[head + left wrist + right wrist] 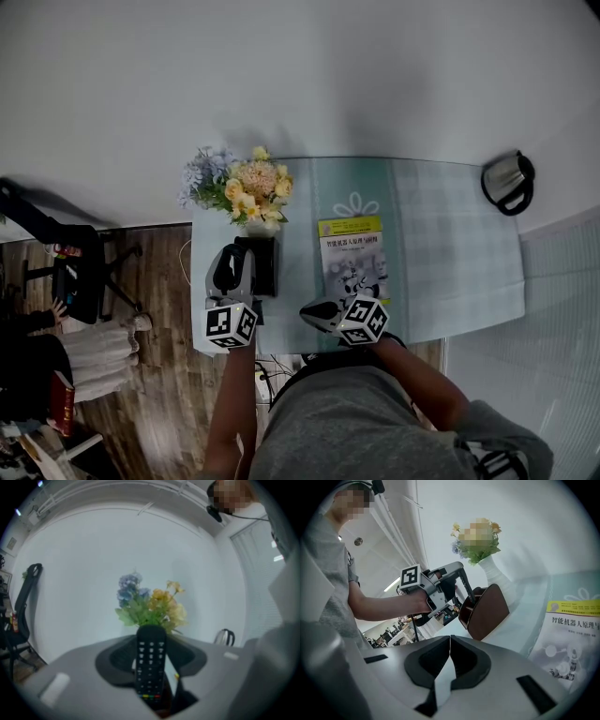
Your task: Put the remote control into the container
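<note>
Remote control: a long black plastic remote control [151, 667] with rows of small buttons and a strip of coloured keys at its near end. It stands nearly upright between the left gripper's jaws. In the right gripper view it shows edge-on, with its lower end at the mouth of the container; how far in it reaches cannot be told.
Left gripper: the grey hand-held left gripper [151, 641], with a marker cube at its back, has its jaws clamped on the remote's two long sides.
Container: a dark brown, open-topped box [490, 609] standing on the cloth near the table's left edge, directly under the remote and just in front of the vase.
Right gripper: the grey right gripper [450, 638] has its jaws pressed together with nothing between them. It hangs over the near edge of the table, well to the right of the container.
Vase and flowers: a white vase [494, 576] holding a bunch of blue, yellow and peach flowers [239, 187], just behind the container.
Booklet: a printed booklet with a yellow-green header [354, 258], lying flat on the cloth to the right of the container.
Tablecloth: a pale teal checked cloth [450, 244] covering the table.
Kettle: a metal kettle with a black handle [507, 182], at the table's far right corner, well apart from everything else.
Floor: brown wooden boards [159, 375] to the left of the table.
</note>
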Action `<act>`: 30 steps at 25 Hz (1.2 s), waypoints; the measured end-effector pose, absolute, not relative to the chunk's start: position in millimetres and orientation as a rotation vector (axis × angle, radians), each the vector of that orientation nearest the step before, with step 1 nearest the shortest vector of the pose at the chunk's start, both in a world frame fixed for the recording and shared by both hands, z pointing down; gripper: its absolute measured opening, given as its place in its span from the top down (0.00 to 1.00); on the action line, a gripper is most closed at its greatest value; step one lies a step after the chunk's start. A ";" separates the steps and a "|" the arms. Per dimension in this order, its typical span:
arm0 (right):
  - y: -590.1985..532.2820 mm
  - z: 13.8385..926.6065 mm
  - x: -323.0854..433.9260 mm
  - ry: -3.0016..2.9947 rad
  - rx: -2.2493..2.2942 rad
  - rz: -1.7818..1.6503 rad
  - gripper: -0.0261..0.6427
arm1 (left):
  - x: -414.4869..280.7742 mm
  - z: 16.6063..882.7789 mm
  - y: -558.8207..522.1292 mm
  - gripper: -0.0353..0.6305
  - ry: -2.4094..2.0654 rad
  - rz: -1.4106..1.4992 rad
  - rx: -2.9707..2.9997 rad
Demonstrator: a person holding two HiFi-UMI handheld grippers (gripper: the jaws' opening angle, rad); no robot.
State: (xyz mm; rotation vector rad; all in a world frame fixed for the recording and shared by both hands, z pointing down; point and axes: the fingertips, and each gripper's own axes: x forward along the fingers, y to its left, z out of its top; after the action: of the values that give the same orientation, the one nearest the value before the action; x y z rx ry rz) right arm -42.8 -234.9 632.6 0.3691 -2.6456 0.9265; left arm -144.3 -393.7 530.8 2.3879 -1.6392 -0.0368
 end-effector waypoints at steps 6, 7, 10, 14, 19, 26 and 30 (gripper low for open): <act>-237.3 638.2 -41.7 -2.635 0.369 0.940 0.93 | -141.7 548.5 -395.3 0.66 -1.638 0.014 2.366; -237.5 639.2 -41.4 -2.633 0.370 0.943 0.93 | -140.9 551.2 -394.8 0.66 -1.637 0.023 2.364; -235.8 641.5 -40.9 -2.626 0.363 0.952 0.93 | -140.2 558.5 -391.3 0.66 -1.638 0.047 2.353; -235.6 645.0 -39.3 -2.620 0.363 0.960 0.93 | -134.9 567.8 -388.6 0.66 -1.631 0.081 2.351; -235.2 647.1 -39.1 -2.617 0.354 0.961 0.93 | -130.5 574.5 -386.2 0.66 -1.619 0.129 2.351; -232.9 653.8 -35.7 -2.600 0.349 0.961 0.93 | -131.2 586.6 -383.6 0.66 -1.638 0.254 2.340; -227.6 660.6 -33.2 -2.575 0.341 0.971 0.93 | -129.6 593.8 -381.7 0.66 -1.637 0.325 2.339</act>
State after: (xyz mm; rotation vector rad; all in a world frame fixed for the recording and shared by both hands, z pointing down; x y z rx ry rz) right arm -33.2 -227.6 660.6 0.3407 -2.5754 0.9713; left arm -129.6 -381.7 593.8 2.3394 -1.6367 0.3254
